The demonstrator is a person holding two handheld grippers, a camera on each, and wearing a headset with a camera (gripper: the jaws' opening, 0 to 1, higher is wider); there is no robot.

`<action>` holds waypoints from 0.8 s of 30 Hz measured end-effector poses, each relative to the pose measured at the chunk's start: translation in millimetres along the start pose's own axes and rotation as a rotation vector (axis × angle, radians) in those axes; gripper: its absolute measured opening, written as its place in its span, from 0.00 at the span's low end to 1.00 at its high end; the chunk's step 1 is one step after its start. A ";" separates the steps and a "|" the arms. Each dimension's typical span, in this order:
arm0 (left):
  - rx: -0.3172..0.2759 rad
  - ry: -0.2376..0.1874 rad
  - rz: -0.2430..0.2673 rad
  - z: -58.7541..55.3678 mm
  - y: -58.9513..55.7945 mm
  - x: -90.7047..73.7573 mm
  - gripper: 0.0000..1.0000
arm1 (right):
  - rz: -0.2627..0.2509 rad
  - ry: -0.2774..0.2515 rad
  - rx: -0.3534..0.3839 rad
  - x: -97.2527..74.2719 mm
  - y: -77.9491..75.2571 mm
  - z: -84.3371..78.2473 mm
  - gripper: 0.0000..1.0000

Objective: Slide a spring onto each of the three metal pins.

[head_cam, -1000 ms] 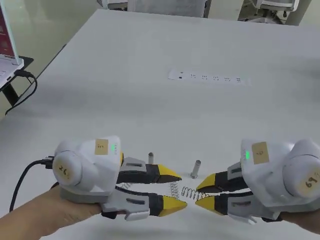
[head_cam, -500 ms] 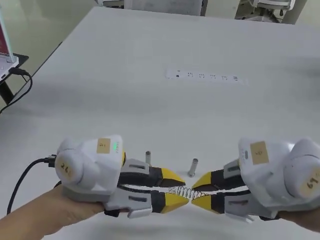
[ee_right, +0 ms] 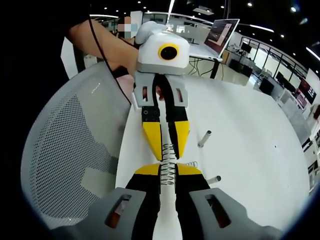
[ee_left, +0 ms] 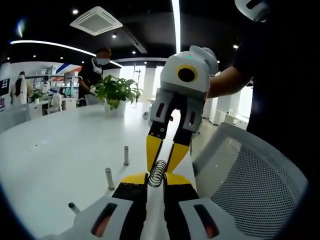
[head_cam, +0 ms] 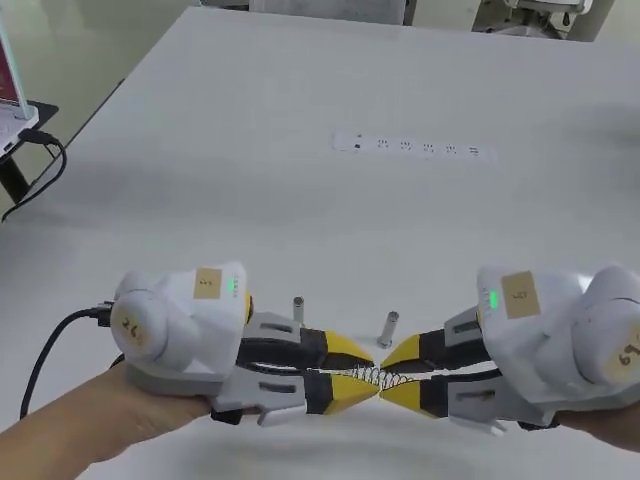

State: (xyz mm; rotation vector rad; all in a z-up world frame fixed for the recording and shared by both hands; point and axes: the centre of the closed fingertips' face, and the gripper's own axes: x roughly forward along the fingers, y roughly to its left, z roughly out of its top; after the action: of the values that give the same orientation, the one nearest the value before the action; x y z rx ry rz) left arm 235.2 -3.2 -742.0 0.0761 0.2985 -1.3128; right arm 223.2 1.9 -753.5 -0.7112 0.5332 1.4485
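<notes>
A small metal spring (head_cam: 378,376) is stretched between the two grippers near the table's front edge. My left gripper (head_cam: 365,377) is shut on one end and my right gripper (head_cam: 392,375) is shut on the other, tips almost touching. In the left gripper view the spring (ee_left: 156,173) sits in my left gripper (ee_left: 156,179), with the right gripper (ee_left: 161,167) facing it. In the right gripper view a second spring (ee_right: 187,164) lies on the table beside the held spring (ee_right: 169,167). Three metal pins (ee_left: 126,155) (ee_left: 109,178) (ee_left: 73,206) stand bare; two of them (head_cam: 298,305) (head_cam: 390,322) stand just behind the tips.
A white power strip (head_cam: 412,148) lies mid-table. A laptop (head_cam: 8,90) and a black cable (head_cam: 45,170) are at the left edge. A mesh chair (ee_left: 250,170) stands by the table's near edge. People and a plant (ee_left: 116,90) are beyond the far end.
Both grippers have moved together and their jaws have gone from open to shut on the spring, which now spans the small gap between the tips.
</notes>
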 end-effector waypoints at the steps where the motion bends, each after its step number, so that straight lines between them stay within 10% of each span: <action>1: -0.001 0.000 0.001 0.1 0.0 0.3 0.04 | -0.001 -0.001 -0.001 -0.1 -0.2 -0.1 0.07; 24: -0.020 -0.002 -0.020 3.6 -0.2 2.8 0.01 | -0.014 -0.024 -0.007 -1.0 -1.3 -0.7 0.08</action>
State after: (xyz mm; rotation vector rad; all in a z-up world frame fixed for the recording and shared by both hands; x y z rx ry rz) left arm 236.2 -6.7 -739.2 0.0547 0.3115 -1.3298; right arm 224.5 0.7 -753.2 -0.7014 0.5038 1.4450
